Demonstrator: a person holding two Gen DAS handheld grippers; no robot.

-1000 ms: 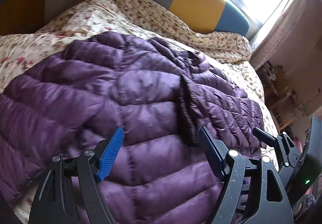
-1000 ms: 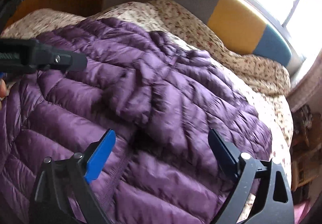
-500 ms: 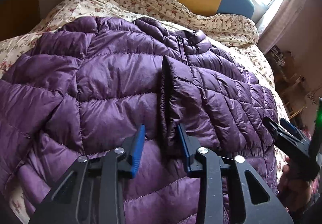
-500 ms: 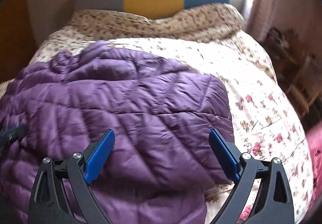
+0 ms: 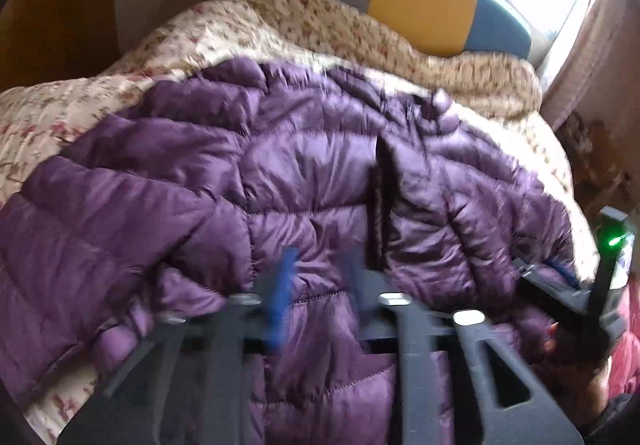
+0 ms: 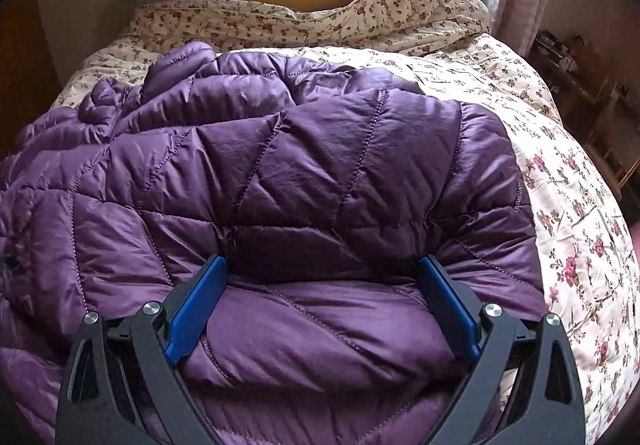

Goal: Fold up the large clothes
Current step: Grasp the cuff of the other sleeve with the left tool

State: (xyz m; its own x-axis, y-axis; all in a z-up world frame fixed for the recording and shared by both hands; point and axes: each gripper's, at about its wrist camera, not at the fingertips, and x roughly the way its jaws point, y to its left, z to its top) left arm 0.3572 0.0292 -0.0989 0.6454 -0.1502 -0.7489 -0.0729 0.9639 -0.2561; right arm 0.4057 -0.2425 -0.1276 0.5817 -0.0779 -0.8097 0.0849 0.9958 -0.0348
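Across the bed (image 6: 560, 181), on its floral quilt, the purple puffer jacket (image 6: 304, 165) lies spread with its front up, the zipper line running down the middle in the left wrist view. A second ago the left tongs (image 5: 320, 285) stood wide over the front panel; now their blue pads have drawn in to a narrow gap around a ridge of fabric just beside the zipper, though the view is smeared with motion and I cannot tell whether they actually pinch the cloth or only bracket it. The right tongs (image 6: 324, 297) have swung from the jacket's middle out to its right side and come down low: they are spread wide, and a fat roll of quilted fabric near the edge sits between the two pads, not yet squeezed. In the left wrist view the right tongs show at the far right edge of the jacket, with the holder's hand below them. Taken together, both tools have gone from hovering to settling on grip points, so the fold itself looks about to begin rather than under way; nothing is folded over yet.
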